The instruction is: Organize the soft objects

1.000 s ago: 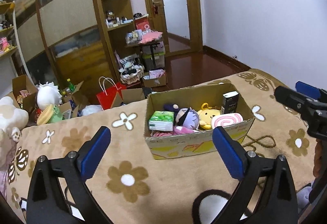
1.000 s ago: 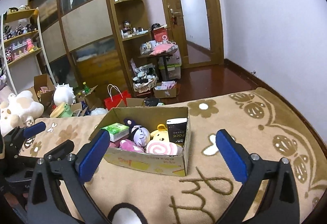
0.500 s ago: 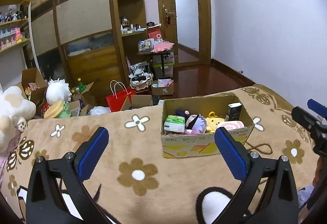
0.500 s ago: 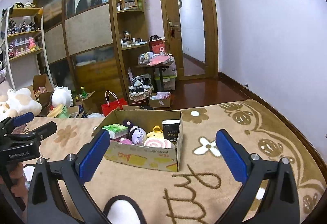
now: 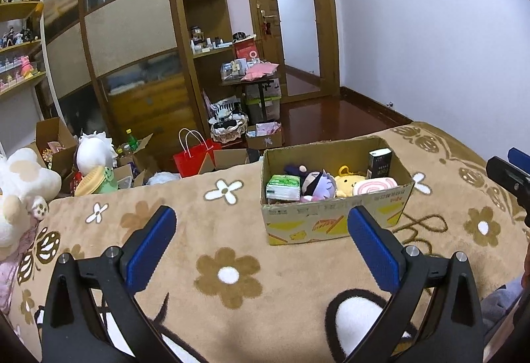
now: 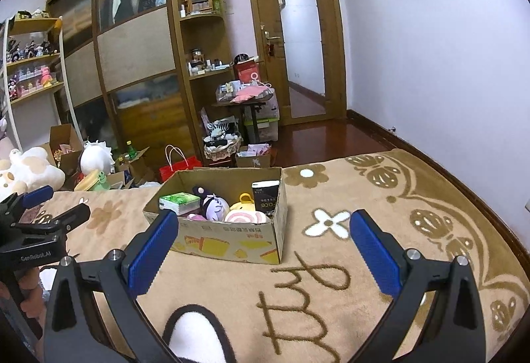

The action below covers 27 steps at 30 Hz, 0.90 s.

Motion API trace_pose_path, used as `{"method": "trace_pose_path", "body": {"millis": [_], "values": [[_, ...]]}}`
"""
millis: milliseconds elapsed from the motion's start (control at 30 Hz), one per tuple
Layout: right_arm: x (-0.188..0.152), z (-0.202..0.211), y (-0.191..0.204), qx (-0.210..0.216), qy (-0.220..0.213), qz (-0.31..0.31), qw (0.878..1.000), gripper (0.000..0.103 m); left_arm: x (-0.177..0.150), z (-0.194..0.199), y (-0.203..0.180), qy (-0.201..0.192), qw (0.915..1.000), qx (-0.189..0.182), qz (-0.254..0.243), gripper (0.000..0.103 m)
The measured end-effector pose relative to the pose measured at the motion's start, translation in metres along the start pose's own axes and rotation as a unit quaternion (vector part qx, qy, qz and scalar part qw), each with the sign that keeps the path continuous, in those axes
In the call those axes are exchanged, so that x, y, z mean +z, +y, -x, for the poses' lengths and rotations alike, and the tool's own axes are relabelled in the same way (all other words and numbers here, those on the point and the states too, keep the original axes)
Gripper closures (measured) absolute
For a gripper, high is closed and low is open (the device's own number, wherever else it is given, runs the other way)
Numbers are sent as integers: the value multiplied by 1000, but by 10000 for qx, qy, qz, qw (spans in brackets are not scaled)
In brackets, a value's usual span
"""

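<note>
A cardboard box [image 5: 331, 223] [image 6: 232, 243] stands on the tan flowered blanket. It holds a green tissue pack [image 5: 283, 187] [image 6: 179, 202], a purple plush doll [image 5: 319, 185] [image 6: 215, 207], a yellow plush [image 5: 346, 180] [image 6: 245, 204], a pink swirl roll plush [image 5: 374, 187] [image 6: 245, 217] and a black carton [image 5: 379, 162] [image 6: 266, 199]. My left gripper [image 5: 261, 243] is open and empty, back from the box. My right gripper [image 6: 263, 247] is open and empty, also back from the box. Each gripper shows at the edge of the other's view.
The blanket [image 5: 198, 230] covers a bed. Beyond its far edge lie a red bag [image 5: 195, 157], open boxes and plush toys [image 5: 23, 177]. A wardrobe, shelves [image 6: 202, 41], a cluttered small table [image 6: 245, 97] and a door [image 6: 298, 44] stand at the back.
Both grippers have drawn back and tilted up from the box, which now looks smaller and farther. Both stay open and empty.
</note>
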State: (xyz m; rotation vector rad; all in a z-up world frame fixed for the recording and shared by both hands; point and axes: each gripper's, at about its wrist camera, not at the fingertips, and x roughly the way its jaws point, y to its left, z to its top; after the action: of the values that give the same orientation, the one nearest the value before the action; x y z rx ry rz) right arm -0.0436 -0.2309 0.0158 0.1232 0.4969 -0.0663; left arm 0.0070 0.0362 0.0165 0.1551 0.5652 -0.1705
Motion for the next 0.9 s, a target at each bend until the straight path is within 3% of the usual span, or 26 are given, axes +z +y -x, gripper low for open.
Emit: {"method": "trace_pose_path", "body": {"millis": [900], "values": [[-1, -5, -3, -15, 37, 11, 10000, 0, -2, -14, -1, 90, 9999, 122, -50, 1]]}}
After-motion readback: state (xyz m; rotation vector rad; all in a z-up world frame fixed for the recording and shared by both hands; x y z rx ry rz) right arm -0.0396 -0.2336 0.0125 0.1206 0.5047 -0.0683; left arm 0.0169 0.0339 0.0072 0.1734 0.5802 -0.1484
